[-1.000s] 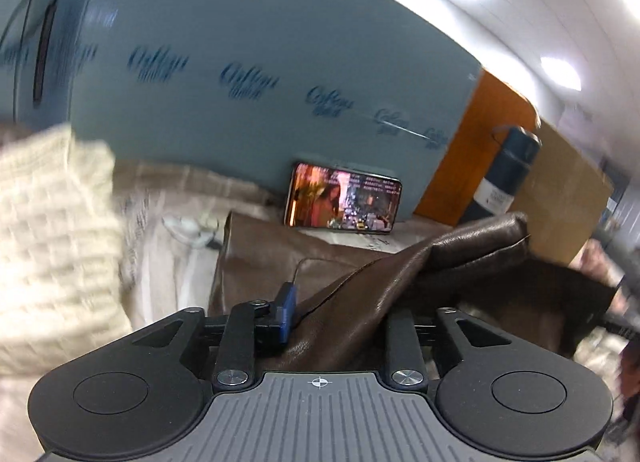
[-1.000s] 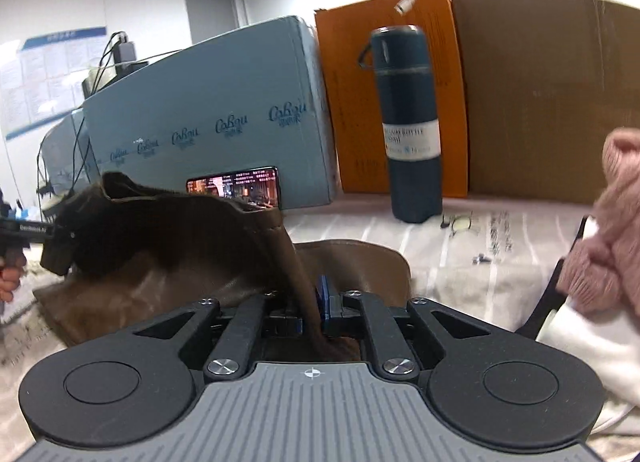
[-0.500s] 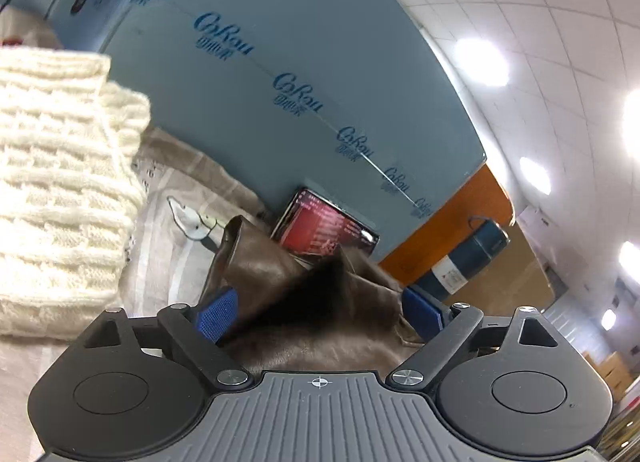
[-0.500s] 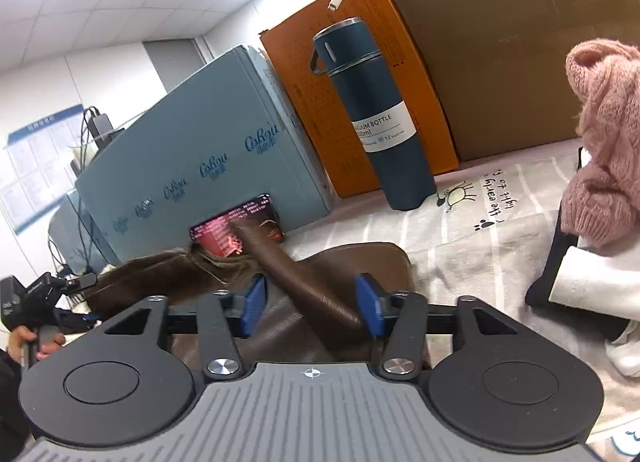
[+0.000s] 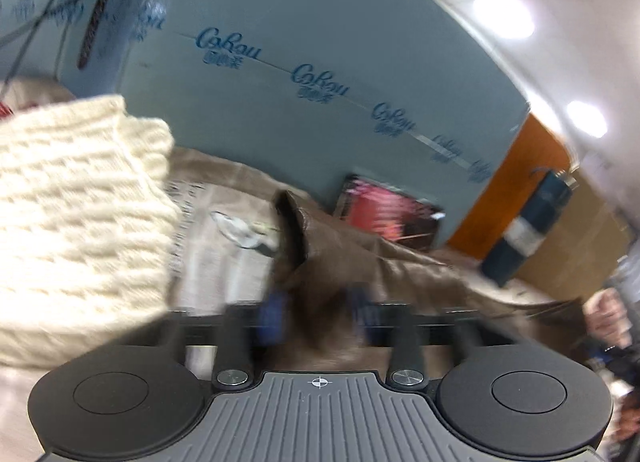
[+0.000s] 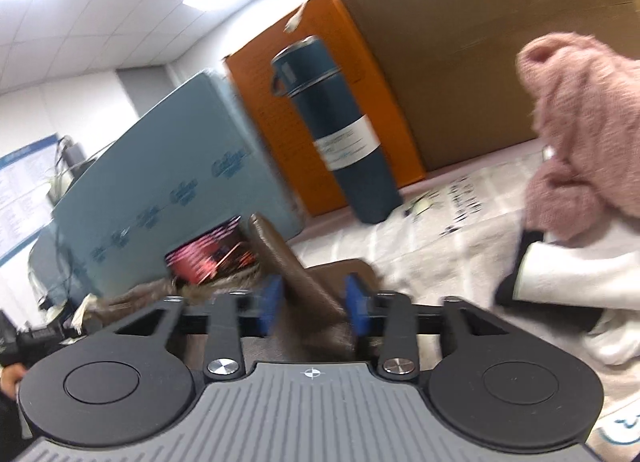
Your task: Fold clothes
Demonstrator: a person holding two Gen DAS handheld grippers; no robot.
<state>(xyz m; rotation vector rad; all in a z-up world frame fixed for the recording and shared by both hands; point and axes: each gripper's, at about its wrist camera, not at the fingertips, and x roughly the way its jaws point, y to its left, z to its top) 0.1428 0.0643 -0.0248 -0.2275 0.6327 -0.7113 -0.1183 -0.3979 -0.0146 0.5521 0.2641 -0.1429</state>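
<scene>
Brown leather garment (image 5: 360,262): lies on the cloth-covered surface before the blue board; one fold stands up between the pads of each gripper.
Left gripper (image 5: 318,316): jaws closing, a brown fold of the garment between the blue pads; the view is blurred, so whether the pads already press on it cannot be told.
Right gripper (image 6: 312,312): jaws closing around a raised flap of the garment; the flap lies against the left pad, and a slim gap shows at the right pad.
Cream knit sweater (image 5: 76,229): thick cable knit, at the left of the left wrist view, beside the garment.
Pink fluffy knit (image 6: 584,133): at the right of the right wrist view, resting on a white garment (image 6: 580,274).
Flask (image 6: 340,133): dark blue, white label, lid on; stands on the cloth before the orange board; contents cannot be seen.
Phone (image 6: 212,252): screen lit, leaning against the blue board (image 5: 320,81), just behind the garment.
Orange board (image 6: 280,109): upright, between the blue board and a brown cardboard panel (image 6: 460,41).
Table cloth (image 6: 440,229): pale, striped, printed with small drawings and text.
Person's hand (image 5: 608,314): at the right edge of the left wrist view, blurred.
</scene>
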